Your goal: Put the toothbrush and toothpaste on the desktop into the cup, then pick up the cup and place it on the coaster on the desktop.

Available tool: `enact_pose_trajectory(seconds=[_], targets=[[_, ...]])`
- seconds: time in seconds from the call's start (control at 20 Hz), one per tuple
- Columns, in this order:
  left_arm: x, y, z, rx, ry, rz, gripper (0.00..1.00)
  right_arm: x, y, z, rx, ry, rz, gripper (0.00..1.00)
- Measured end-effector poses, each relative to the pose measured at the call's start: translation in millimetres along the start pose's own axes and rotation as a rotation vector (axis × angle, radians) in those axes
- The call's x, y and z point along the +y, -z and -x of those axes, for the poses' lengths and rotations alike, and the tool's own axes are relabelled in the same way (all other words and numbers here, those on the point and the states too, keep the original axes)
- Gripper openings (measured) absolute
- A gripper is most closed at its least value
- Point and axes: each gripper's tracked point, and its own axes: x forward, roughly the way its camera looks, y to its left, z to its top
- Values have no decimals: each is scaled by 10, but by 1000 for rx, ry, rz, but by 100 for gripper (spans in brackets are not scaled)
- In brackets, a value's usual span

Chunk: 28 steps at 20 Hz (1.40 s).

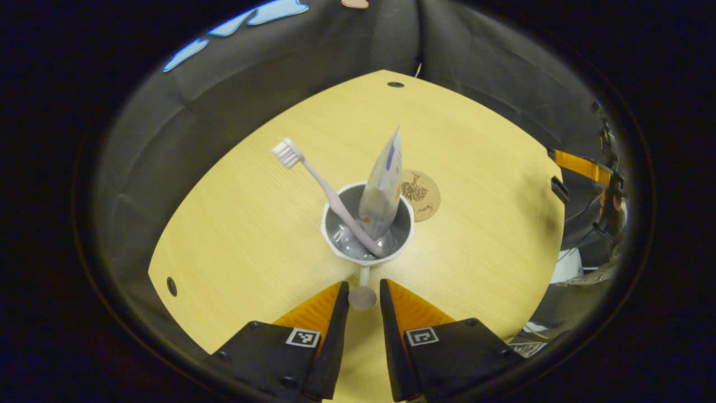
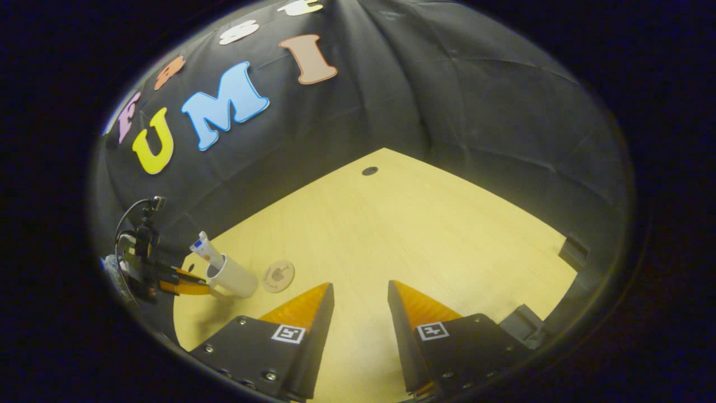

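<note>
Black cloth hangs in folds behind a pale wooden tabletop [image 1: 251, 224], which has small dark holes near its far corner and near its left edge. Off the right side of the tabletop, in the left gripper view, there is a tangle of cables and an orange-and-black piece of equipment, too distorted to make out properly.

Near the middle of the tabletop stands the white cup [image 1: 367, 225], with a small handle ending in a round knob on its near side. The toothbrush [image 1: 319, 179] leans out of it to the left, pale lilac handle down in the cup, white bristle head up in the air. The toothpaste [image 1: 383, 184] tube stands in the cup too, crimped end upward, tilted slightly right. Just behind the cup and to its right lies the round brown coaster [image 1: 422, 196] with a dark tree-like print, flat on the wood, partly hidden by the tube.

The left tongs [image 1: 363, 294] sit either side of the cup's handle knob, close in on it; whether both fingers press it I cannot tell. The right tongs [image 2: 361, 294] hang above bare wood, fingers apart, holding nothing. From that side the cup [image 2: 234, 276], the toothpaste [image 2: 205, 249] and the coaster [image 2: 278, 275] show far off to the left, with the left tongs [image 2: 187, 282] at the cup.
</note>
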Motion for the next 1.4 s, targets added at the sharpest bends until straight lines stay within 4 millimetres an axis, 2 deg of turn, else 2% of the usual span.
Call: enact_pose_trajectory(seconds=[0.05, 0.15, 0.2, 0.25, 0.3, 0.45, 0.5, 0.6, 0.7, 0.75, 0.8, 0.85, 0.9, 0.95, 1.0, 1.3, 1.35, 1.4], targets=[[-7, 4, -39, 18, 6, -17, 42, -48, 21, 19, 2, 10, -7, 58], [10, -12, -109, 50, 13, -45, 42, -169, 70, 65, 11, 34, -18, 54], [8, 3, -142, 66, 17, -52, 48, -218, 92, 89, 17, 44, -29, 58], [0, -22, -193, 79, 22, -61, 42, -255, 118, 97, 21, 52, -40, 58], [11, -23, -203, 86, 23, -68, 44, -291, 131, 97, 26, 61, -50, 61], [44, -85, -283, 99, 13, -77, 48, -383, 155, 114, 37, 81, -64, 58], [39, -89, -278, 105, 17, -76, 41, -401, 138, 117, 38, 84, -66, 61], [19, -88, -281, 113, 26, -84, 31, -409, 140, 101, 44, 88, -64, 58], [33, -74, -278, 107, 29, -92, 24, -405, 157, 97, 56, 87, -59, 61], [19, -90, -272, 102, 28, -95, 30, -392, 163, 95, 60, 84, -56, 61], [22, -98, -268, 95, 29, -98, 30, -379, 157, 78, 64, 83, -54, 58], [14, -102, -275, 88, 32, -95, 30, -359, 158, 59, 68, 81, -53, 60], [5, -116, -278, 79, 39, -92, 30, -344, 154, 49, 71, 78, -52, 58], [11, -108, -271, 73, 45, -90, 30, -327, 150, 32, 75, 78, -51, 61], [24, -127, -258, 64, 48, -89, 30, -307, 144, 16, 77, 75, -48, 58], [255, -402, -105, 38, 58, -119, 30, -252, 158, -22, 91, 64, -44, 57], [257, -384, -77, 36, 58, -129, 30, -249, 164, -29, 92, 63, -44, 57], [324, -483, -56, 34, 57, -137, 30, -254, 165, -34, 94, 63, -45, 57]])
